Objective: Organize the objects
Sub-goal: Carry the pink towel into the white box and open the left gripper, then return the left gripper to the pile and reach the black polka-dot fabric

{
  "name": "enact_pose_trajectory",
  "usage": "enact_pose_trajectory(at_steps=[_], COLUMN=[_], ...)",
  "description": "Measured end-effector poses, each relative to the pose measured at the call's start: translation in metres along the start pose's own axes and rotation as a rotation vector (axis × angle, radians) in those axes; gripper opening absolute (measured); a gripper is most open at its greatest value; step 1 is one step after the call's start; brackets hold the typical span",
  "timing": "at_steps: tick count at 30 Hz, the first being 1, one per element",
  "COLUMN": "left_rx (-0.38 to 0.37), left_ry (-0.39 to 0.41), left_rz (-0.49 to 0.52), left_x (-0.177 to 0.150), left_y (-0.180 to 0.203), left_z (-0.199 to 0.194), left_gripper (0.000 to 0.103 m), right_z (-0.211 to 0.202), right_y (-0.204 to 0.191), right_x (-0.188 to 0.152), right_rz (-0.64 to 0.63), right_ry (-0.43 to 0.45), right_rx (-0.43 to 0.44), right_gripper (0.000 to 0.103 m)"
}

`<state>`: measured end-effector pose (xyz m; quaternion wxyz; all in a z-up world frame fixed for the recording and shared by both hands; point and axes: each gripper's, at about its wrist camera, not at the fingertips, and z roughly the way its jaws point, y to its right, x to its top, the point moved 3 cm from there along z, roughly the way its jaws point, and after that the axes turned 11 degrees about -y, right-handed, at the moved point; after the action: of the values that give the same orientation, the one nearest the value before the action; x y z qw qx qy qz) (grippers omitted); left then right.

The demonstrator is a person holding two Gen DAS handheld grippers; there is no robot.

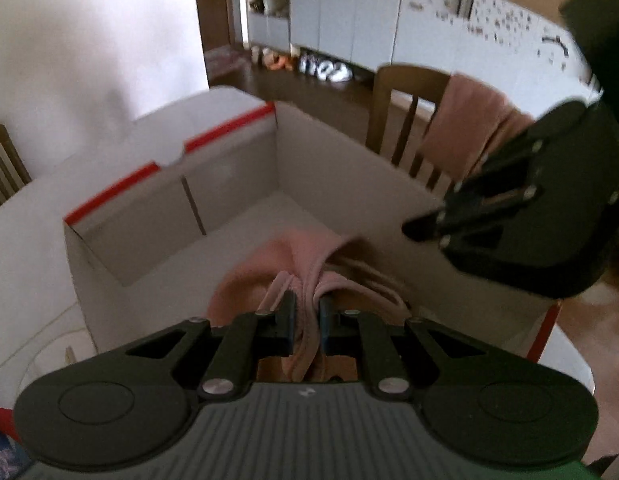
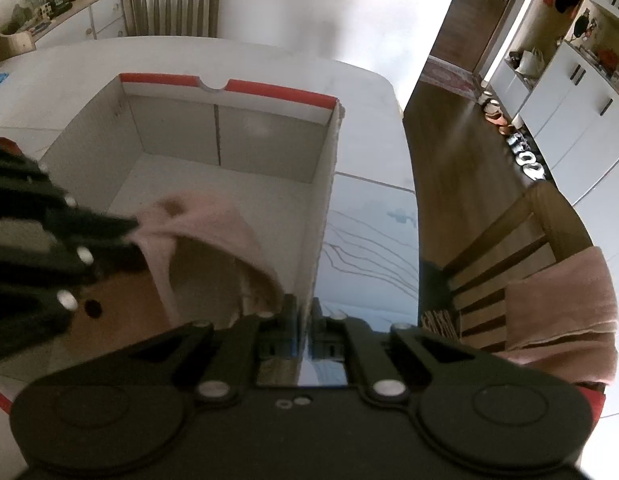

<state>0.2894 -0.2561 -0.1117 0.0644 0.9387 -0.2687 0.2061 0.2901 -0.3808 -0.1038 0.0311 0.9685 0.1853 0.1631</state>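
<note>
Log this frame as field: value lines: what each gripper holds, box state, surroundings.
left gripper: shut on pink garment, over the box interior
right gripper: shut on the box's side wall
box: open cardboard, red-edged, on white table
box contents: garment partly inside
nearby: chair with pink towel draped

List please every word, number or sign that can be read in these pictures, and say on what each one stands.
None can be read.
A small white mark on the left gripper body is too blurred to read.
The box with its red rim shows no print.
The dark specks on the white cupboard are too small to make out.
</note>
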Motion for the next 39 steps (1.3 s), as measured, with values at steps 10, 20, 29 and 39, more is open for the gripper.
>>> enact_pose_trajectory(at_steps=[10, 20, 29, 39], left_rx=[-0.004, -0.002, 0.025, 0.073], left_ry=[-0.093, 0.006, 0.099, 0.185], left_rz=[-0.006, -0.061, -0.106, -0.181], left_x=[-0.008, -0.015, -0.027, -0.057], left_y=[-0.003, -0.014, -0.024, -0.050], left_z=[0.013, -0.020, -0.067, -0.122], left_gripper=[0.020, 0.069, 0.069, 0.069], right_z=[0.001, 0.001, 0.002, 0.004], right_y=[-0.001, -0.001, 0.001, 0.000], right_x=[0.001, 0.001, 0.001, 0.002], right_rz=[0.001, 0.000, -0.003, -0.032], right_ry=[-0.004, -0.007, -0.007, -0.015], right_rx=[0.001, -0.001, -0.001, 0.004], right_gripper=[0.004, 0.005, 0.005, 0.005])
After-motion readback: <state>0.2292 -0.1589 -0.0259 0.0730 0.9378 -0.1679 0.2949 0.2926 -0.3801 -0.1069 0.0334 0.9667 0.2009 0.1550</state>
